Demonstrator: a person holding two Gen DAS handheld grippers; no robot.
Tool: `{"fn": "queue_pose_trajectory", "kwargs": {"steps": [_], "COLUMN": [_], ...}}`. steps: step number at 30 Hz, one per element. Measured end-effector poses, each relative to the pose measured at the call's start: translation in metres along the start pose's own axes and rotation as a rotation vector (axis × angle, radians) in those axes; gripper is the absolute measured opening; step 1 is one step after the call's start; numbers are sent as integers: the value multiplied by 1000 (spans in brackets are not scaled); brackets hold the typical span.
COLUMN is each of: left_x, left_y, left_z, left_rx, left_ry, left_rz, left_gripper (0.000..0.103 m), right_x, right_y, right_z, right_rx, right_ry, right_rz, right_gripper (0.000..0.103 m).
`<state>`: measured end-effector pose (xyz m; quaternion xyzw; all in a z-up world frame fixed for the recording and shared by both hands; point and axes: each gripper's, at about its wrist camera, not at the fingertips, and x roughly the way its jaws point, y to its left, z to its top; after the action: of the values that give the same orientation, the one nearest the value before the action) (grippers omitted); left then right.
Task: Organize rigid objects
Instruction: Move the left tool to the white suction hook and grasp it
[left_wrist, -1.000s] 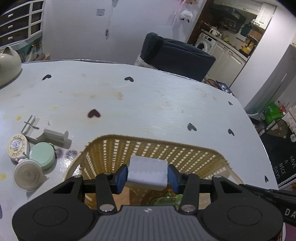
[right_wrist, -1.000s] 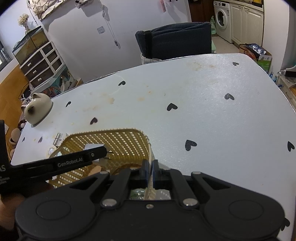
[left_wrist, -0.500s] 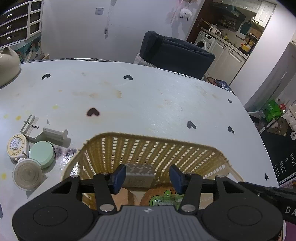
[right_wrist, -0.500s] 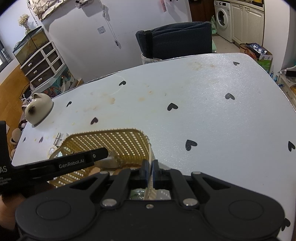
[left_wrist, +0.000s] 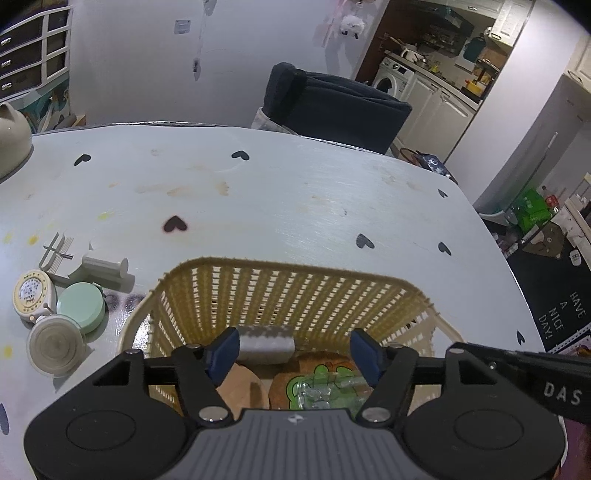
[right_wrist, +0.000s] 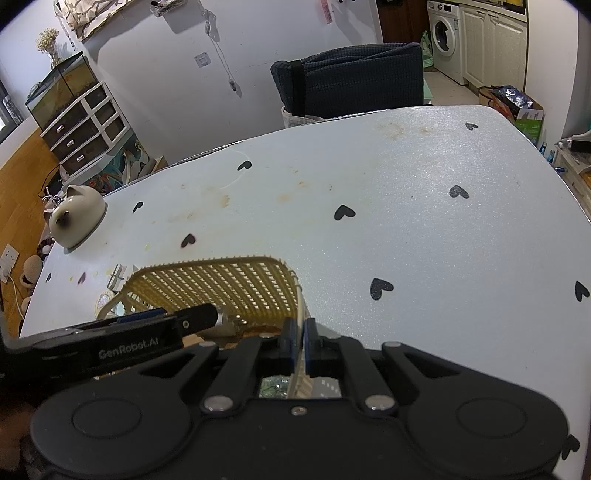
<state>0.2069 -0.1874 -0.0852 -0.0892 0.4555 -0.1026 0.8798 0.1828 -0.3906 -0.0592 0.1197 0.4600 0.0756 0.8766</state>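
Basket (left_wrist: 295, 288): yellow plastic, oblong, lattice walls with a ridged rim; it stands on the table near the front edge.
White block (left_wrist: 265, 343): pale, rectangular, with a toothed top edge; it lies inside the basket against the near left wall, beside a tan piece and a clear item over a green print.
Left gripper (left_wrist: 293, 349): over the basket, jaws opening; the block shows between the blue pads, close by the left one and well clear of the right, so neither pad presses on it.
Right gripper (right_wrist: 300, 341): jaws narrowed onto the basket's right rim, the thin wall pinched between the blue pads.
Table (right_wrist: 406, 206): matte pale blue cloth with black hearts and some rusty stains; the far and right parts lie bare.
Left of basket: a mint round case (left_wrist: 80, 307), a cream disc (left_wrist: 52, 344), a round tape measure (left_wrist: 31, 291) and a grey peg stand (left_wrist: 98, 271), clustered close together.
Far left corner: a smooth cat-eared dome (right_wrist: 75, 216).
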Motion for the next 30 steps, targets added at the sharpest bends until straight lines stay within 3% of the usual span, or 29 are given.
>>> {"fn": "queue_pose_trajectory", "kwargs": {"steps": [5, 25, 30], "left_x": [-11, -52, -63], "left_y": [-4, -2, 7], "left_z": [-2, -7, -6], "left_rx": [18, 83, 89], "left_ry": [-22, -97, -134], "left_rz": [4, -4, -5], "left_gripper": [82, 103, 103], "right_x": [0, -2, -3], "right_y": [-1, 2, 4], "right_z": [0, -4, -5], "right_rx": [9, -1, -7], "right_ry": [-1, -10, -13], "right_rz": [10, -8, -18], "right_gripper": [5, 5, 5]}}
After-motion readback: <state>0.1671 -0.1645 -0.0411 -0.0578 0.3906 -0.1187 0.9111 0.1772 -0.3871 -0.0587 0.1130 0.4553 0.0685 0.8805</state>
